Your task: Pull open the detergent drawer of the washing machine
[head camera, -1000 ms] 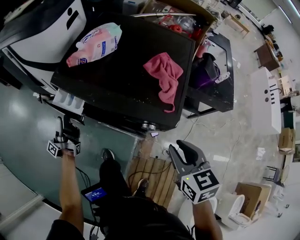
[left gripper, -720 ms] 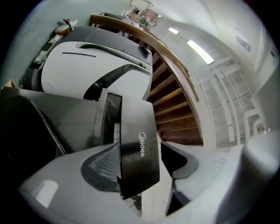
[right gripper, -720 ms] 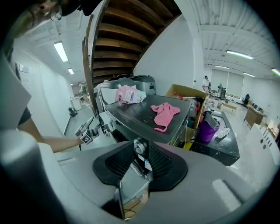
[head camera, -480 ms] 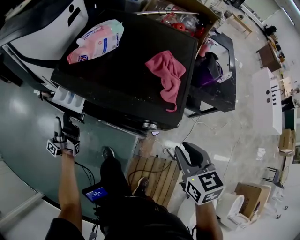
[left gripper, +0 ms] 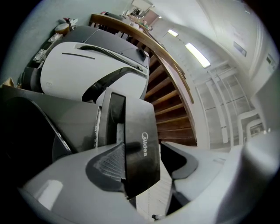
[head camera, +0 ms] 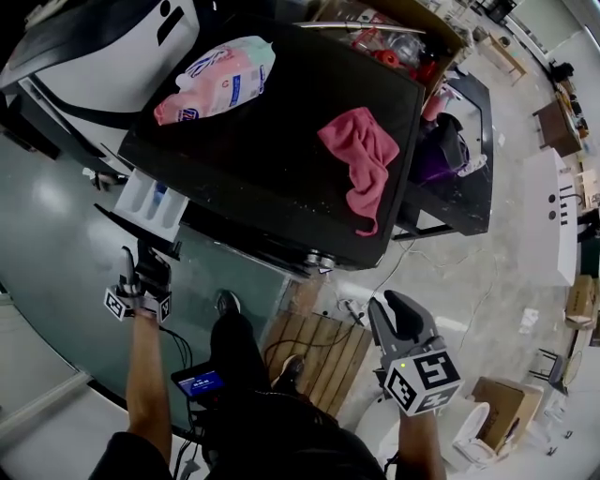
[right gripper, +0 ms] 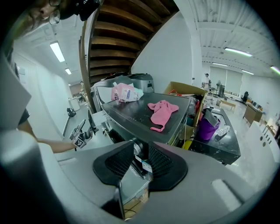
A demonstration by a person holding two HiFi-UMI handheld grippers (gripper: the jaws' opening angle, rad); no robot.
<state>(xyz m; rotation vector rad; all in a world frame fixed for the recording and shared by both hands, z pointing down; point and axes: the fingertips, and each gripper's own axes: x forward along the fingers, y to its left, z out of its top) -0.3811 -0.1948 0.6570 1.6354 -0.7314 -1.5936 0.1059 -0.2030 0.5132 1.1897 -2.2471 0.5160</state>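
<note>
The washing machine (head camera: 281, 159) has a black top, and its detergent drawer (head camera: 150, 204) stands pulled out at the front left, the white tray showing. My left gripper (head camera: 141, 261) is at the drawer's dark front panel (left gripper: 140, 148). That panel sits between the jaws, against the left pad (left gripper: 109, 162) with a gap to the right pad. The jaws are closing. My right gripper (head camera: 396, 314) hangs low in front of the machine, slightly open with nothing between its pads (right gripper: 120, 164).
A pink cloth (head camera: 361, 155) and a pink detergent bag (head camera: 220, 80) lie on the machine's top. A cardboard box (head camera: 394, 28) is behind it and a purple bin (head camera: 436, 155) to its right. A wooden pallet (head camera: 319, 347) and a small screen device (head camera: 199, 382) are below.
The drawer stands a little further out of the machine, and my left gripper has drawn back with it. The head view has shifted. The right gripper has hardly moved.
</note>
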